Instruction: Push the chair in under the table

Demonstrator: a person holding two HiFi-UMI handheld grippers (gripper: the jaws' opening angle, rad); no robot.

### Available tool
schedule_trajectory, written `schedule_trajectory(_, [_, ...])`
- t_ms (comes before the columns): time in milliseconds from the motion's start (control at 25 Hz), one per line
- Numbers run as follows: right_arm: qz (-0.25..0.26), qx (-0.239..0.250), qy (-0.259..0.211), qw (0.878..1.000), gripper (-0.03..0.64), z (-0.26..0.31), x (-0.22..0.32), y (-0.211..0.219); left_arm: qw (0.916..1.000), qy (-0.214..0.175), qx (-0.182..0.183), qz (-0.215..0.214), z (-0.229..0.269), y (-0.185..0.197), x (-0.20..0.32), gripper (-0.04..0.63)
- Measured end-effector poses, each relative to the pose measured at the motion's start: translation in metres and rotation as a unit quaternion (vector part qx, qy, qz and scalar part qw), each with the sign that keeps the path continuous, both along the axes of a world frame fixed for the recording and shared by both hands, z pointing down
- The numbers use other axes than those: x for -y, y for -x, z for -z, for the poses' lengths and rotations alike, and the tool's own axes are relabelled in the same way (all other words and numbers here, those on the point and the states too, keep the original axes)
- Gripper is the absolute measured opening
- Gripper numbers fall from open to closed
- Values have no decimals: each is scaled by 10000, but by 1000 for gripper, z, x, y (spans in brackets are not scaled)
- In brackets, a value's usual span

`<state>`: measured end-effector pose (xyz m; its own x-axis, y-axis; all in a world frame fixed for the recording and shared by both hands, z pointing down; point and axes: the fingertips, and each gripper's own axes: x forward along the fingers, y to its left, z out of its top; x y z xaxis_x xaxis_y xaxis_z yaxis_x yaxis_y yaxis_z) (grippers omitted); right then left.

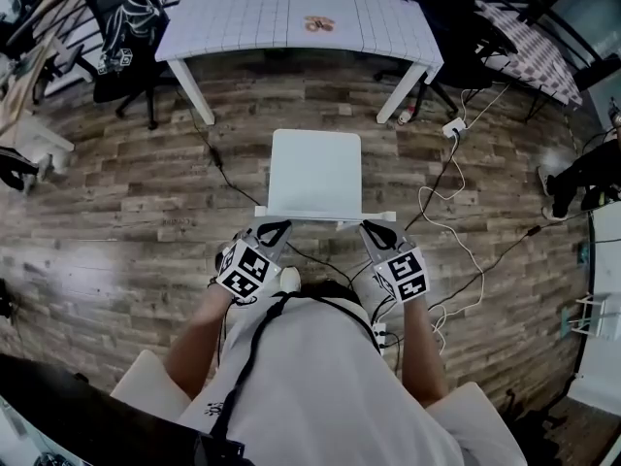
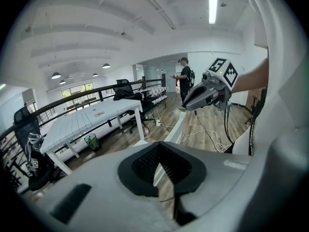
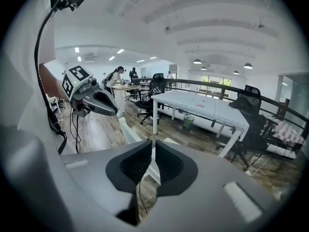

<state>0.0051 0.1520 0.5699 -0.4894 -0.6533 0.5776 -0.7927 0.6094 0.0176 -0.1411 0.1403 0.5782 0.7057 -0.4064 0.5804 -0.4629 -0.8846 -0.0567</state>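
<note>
Left tool (image 1: 276, 226) pressed together, right tool (image 1: 373, 227) slightly parted, both at chair (image 1: 315, 168) back

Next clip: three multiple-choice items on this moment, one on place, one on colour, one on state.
1. Where is the nearest chair relative to the table? A pushed under it; B on the floor short of it; C on top of it.
2. That chair's colour? A white; B black; C red.
3. Its posture? A upright; B on its side; C upside down.
B, floor shows between them; A, seat and back are white; A, its seat faces up.
</note>
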Motion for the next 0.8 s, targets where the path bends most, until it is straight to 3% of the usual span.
schedule_trajectory(200, [284, -406, 82, 9987, 31, -11, 6, -1, 9977, -299, 479, -383, -10, -11, 3, 22])
schedule_trajectory(360, [699, -892, 160, 9934, 84, -29, 9, -7, 9942, -335, 875, -519, -28, -17, 7, 43])
schedule_trajectory(480, [1013, -1297, 276, 9860, 141, -46, 12, -14, 9855, -490, 1448, -729, -46, -22, 13, 81])
schedule_trajectory(600, [1459, -1837, 323, 9716, 183, -62, 14, -16, 9717, -660, 2041, -988, -64, -26, 15, 125])
schedule_trajectory(800, [2278, -2767, 411, 9327, 233, -86, 14, -18, 9495, -568, 2808, -1276, -91, -36, 19, 241])
